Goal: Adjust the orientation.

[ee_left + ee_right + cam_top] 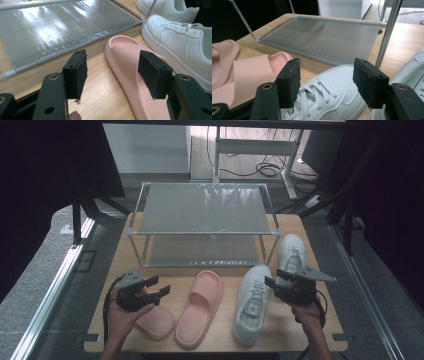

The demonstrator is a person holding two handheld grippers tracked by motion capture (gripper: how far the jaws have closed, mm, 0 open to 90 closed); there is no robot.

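Slippers and sneakers lay in a row on the wooden table (320, 330), before a two-tier metal rack (205, 210). Leftmost, the left gripper (161, 287) hovered over one pink foam slipper (156, 322), jaws apart and empty. Next lay the second pink slipper (201, 307), then a white lace-up sneaker (251, 307). The right gripper (274, 279) hung beside it, jaws apart, empty, near the other white sneaker (291, 251).

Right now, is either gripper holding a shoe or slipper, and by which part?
Nothing is held. The left gripper has its jaws open above the pink slipper, and the right gripper has its jaws open over the white sneaker.
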